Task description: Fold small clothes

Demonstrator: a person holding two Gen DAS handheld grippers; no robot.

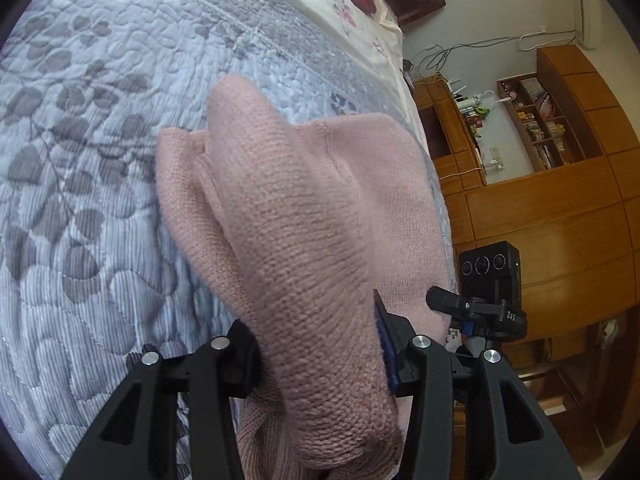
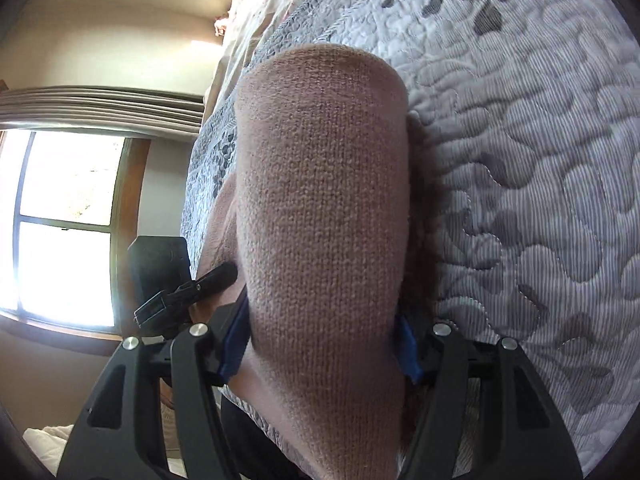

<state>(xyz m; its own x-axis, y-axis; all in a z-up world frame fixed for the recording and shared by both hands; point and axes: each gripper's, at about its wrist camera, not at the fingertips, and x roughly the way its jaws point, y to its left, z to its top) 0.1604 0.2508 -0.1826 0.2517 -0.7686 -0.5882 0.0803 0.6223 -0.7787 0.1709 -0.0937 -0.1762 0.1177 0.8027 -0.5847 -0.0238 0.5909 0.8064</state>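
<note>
Left wrist view: the left gripper (image 1: 320,360), black with blue pad facings, has its two fingers set either side of a thick roll of the pink knitted garment (image 1: 304,216). The fabric fills the gap between the fingers and bulges past them on both sides, so the grip is closed on the cloth at a moderately narrow spread. From the fingers the garment runs forward and drapes down onto the pale blue-grey quilted bedspread with grey leaf print (image 1: 80,160). One rounded fold stands up from the rest; a flatter portion lies near the bed's edge on the right. Beyond that edge stand a black camera unit on a clamp mount (image 1: 490,272) and orange-brown wooden cabinets with open bookshelves (image 1: 560,184).

Right wrist view: the right gripper (image 2: 324,344), of matching black construction with blue pads, likewise clamps a broad fold of the same pink knitted garment (image 2: 324,200). The knit is pinched between both pads and rises ahead of the fingers as a tall rounded hump, hiding whatever lies directly behind it. The bedspread (image 2: 520,160) occupies the right side. At the left are a bright window with a brown frame (image 2: 64,224) and a black device on a clamp (image 2: 160,268).
</note>
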